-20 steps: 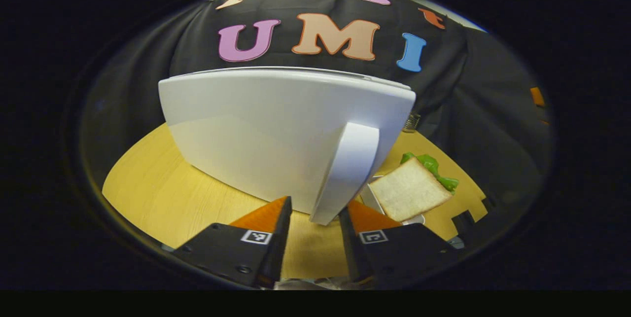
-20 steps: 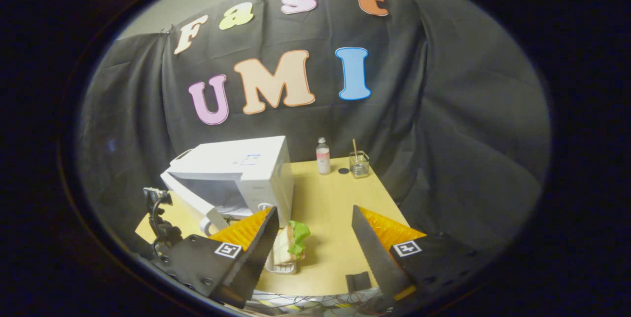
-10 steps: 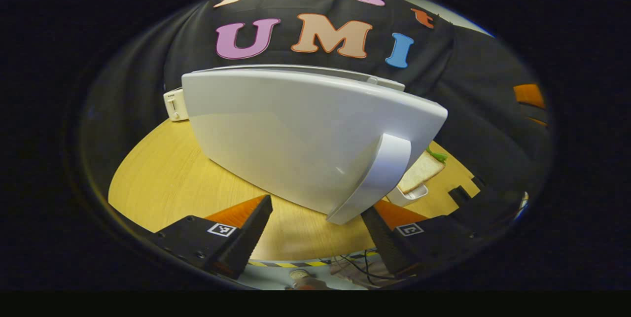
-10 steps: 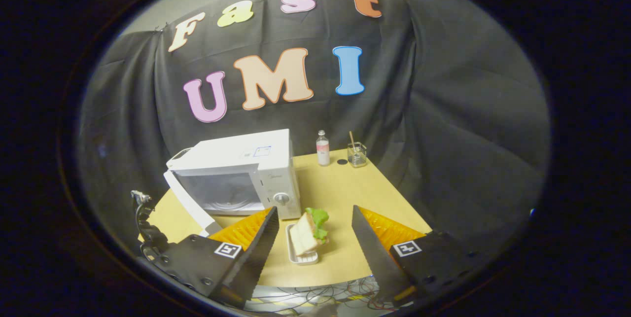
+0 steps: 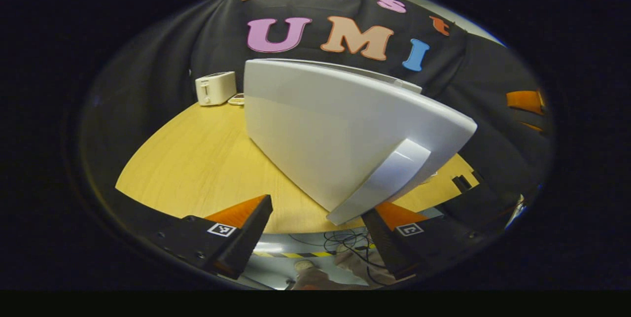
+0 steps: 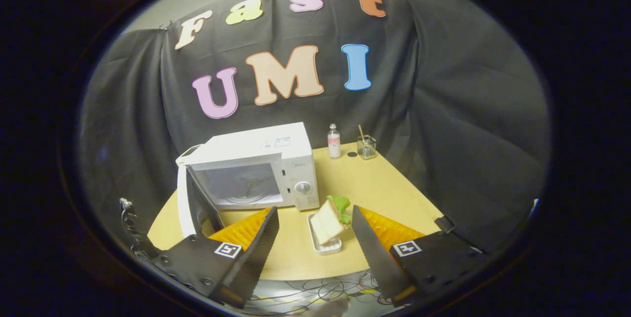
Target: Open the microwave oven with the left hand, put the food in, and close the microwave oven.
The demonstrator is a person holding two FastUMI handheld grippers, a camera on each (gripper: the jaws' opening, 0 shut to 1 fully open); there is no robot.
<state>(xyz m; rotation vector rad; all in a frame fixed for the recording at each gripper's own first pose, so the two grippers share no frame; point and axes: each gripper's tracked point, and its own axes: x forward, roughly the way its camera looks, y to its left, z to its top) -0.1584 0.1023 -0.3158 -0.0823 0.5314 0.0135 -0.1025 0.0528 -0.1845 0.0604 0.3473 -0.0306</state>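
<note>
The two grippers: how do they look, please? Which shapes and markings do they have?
Each gripper, left and right, has two wedge-shaped fingers tapering to points on dark angular bodies. Every finger base bears a small square black-and-white marker. The right gripper's inner finger edges look serrated.

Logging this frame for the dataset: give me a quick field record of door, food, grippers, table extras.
microwave: on table, door swung wide open
door handle: between left gripper fingers, contact unclear
left gripper: open
right gripper: open, holding nothing
sandwich: with lettuce, leaning in white tray, in front of microwave
extras: bottle, glass jar, toaster
</note>
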